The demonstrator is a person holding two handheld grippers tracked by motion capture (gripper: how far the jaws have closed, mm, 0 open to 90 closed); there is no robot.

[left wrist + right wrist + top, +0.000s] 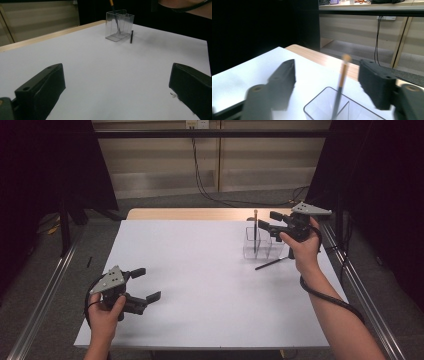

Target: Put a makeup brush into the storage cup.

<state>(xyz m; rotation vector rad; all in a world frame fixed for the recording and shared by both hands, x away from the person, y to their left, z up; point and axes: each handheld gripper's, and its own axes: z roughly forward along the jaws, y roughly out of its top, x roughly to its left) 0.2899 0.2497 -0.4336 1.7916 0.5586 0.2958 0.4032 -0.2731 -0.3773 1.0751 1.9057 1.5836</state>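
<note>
High view has the right gripper (265, 225) up at the far right of the white table (200, 285), jaws apart over the clear holder (261, 243), and the pencil (255, 231) stands upright inside it, touched by neither jaw. Right gripper view confirms it: the pencil rises between the two spread jaws with daylight on both sides. A second dark pen (272, 263) lies flat on the table just beside the holder. Down at the near left, the left gripper (147, 283) sits low over the table, jaws wide, nothing between them
</note>
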